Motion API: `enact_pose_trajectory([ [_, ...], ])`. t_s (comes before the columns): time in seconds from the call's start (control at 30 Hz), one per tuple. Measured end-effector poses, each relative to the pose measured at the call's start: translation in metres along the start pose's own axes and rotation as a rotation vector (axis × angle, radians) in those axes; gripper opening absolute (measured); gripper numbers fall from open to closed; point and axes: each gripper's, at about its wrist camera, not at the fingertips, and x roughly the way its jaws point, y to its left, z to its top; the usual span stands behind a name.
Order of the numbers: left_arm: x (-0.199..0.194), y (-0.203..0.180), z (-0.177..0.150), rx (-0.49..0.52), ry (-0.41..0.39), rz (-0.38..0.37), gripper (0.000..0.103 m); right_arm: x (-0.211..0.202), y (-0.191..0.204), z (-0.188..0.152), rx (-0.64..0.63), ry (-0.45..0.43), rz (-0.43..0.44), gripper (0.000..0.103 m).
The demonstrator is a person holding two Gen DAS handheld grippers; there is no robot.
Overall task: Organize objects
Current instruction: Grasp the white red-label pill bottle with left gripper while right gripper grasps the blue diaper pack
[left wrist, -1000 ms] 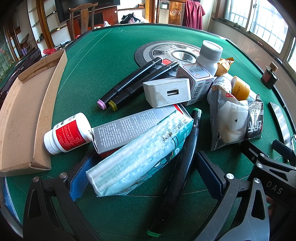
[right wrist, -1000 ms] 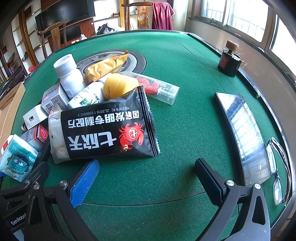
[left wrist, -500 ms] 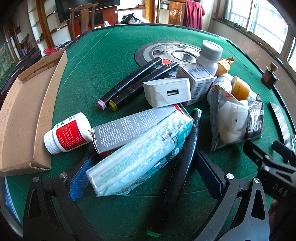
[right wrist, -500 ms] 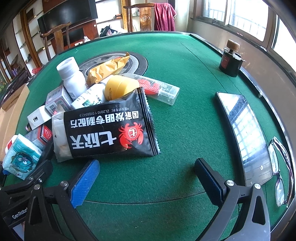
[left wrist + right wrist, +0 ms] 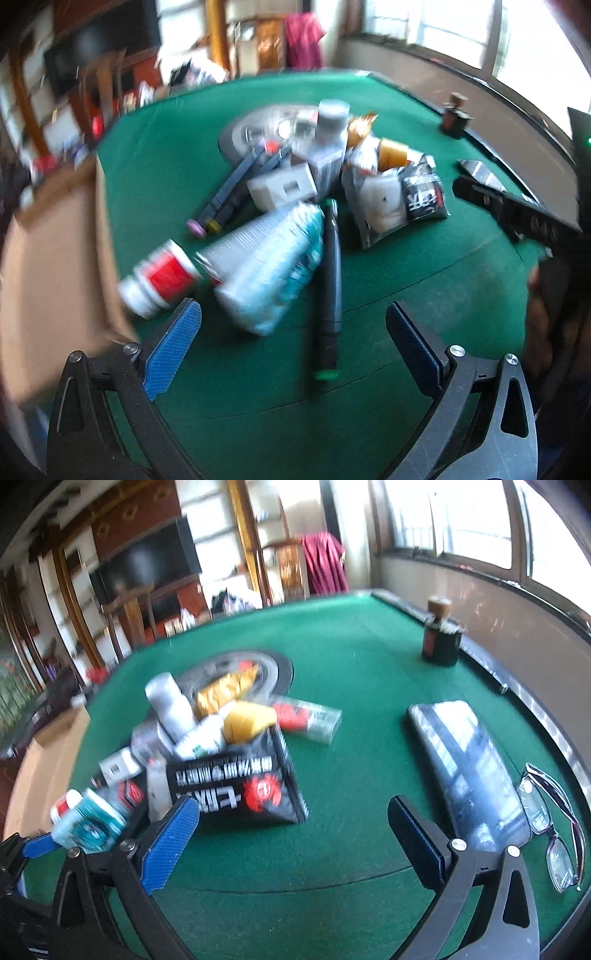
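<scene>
Green felt table [image 5: 424,295] with a messy heap of small things in the middle.

Both pictures are blurry. The left gripper [image 5: 293,345] is wide open and holds nothing; its blue pads sit near a tissue pack [image 5: 273,269] and a black marker [image 5: 328,280] with a green end. A white bottle with a red label [image 5: 160,280] lies beside a cardboard box [image 5: 55,258]. The right gripper [image 5: 293,840] is wide open too, with nothing in it, close to a black snack bag [image 5: 240,786]. A phone [image 5: 469,768] and glasses [image 5: 554,823] lie off to the right, apart from the heap.
</scene>
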Motion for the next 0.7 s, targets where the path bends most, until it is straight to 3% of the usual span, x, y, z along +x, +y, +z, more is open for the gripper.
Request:
enact_pose_trajectory([
  [0.1,-0.017,0.017,0.0,0.095,-0.035,0.065,0.098,-0.003,-0.019,0.001,0.102,-0.025,0.137,0.103],
  [0.17,-0.016,0.032,0.004,0.154,-0.009,0.075,0.092,0.001,-0.019,0.003,0.119,-0.002,0.16,0.103],
  [0.23,-0.01,0.036,0.009,0.211,0.024,0.098,0.078,0.0,-0.017,0.003,0.103,0.0,0.165,0.103],
  [0.3,-0.002,0.038,0.017,0.256,0.037,0.112,0.072,-0.001,-0.009,0.003,0.058,-0.005,0.159,0.102],
  [0.4,0.008,0.052,0.025,0.263,0.069,0.079,0.071,-0.004,-0.002,0.0,0.015,-0.013,0.158,0.102],
  [0.6,0.027,0.071,0.036,0.312,0.179,-0.047,0.04,-0.001,-0.003,-0.002,0.027,0.006,0.163,0.102],
  [0.7,0.023,0.077,0.041,0.326,0.185,-0.078,0.04,-0.001,-0.002,-0.002,0.021,0.008,0.168,0.102],
])
